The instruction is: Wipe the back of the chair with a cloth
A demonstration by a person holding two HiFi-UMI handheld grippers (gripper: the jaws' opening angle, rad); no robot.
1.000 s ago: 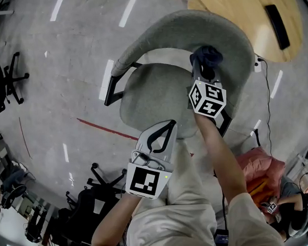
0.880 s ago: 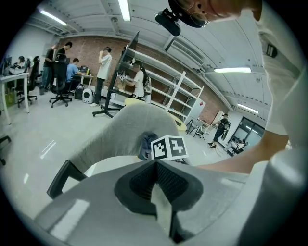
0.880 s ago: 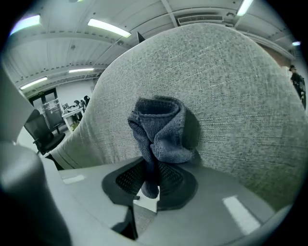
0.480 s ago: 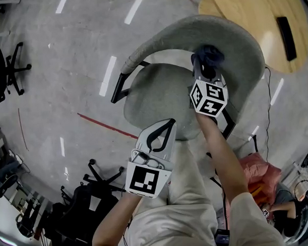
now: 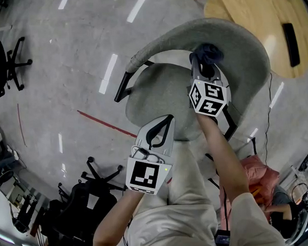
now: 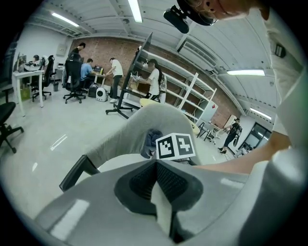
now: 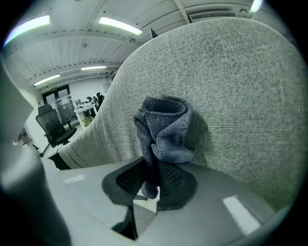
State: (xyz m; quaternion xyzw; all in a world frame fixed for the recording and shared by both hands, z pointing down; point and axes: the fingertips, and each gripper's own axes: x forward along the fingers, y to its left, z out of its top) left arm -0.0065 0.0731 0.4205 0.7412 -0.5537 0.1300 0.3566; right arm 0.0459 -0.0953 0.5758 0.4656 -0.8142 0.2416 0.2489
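Note:
A grey upholstered chair (image 5: 163, 94) stands on the concrete floor, its curved back (image 5: 226, 36) wrapping the far side. My right gripper (image 5: 205, 67) is shut on a bunched dark blue-grey cloth (image 5: 207, 53), which presses against the inner face of the chair back (image 7: 240, 96). The cloth (image 7: 163, 132) bulges out of the jaws in the right gripper view. My left gripper (image 5: 162, 130) hovers over the seat's near edge, shut with nothing in it. From the left gripper view the chair back (image 6: 144, 125), the cloth (image 6: 150, 141) and the right gripper's marker cube (image 6: 175, 145) show ahead.
A round wooden table (image 5: 261, 20) stands beyond the chair at the upper right. Black office chairs (image 5: 91, 198) crowd the lower left. A red line (image 5: 103, 124) runs across the floor. A pink bag (image 5: 256, 172) lies at the lower right. People work far off (image 6: 115, 72).
The view has drifted slightly; the chair sits a little further right in the frame. The right gripper stays on the chair back with the cloth. The left gripper has barely moved.

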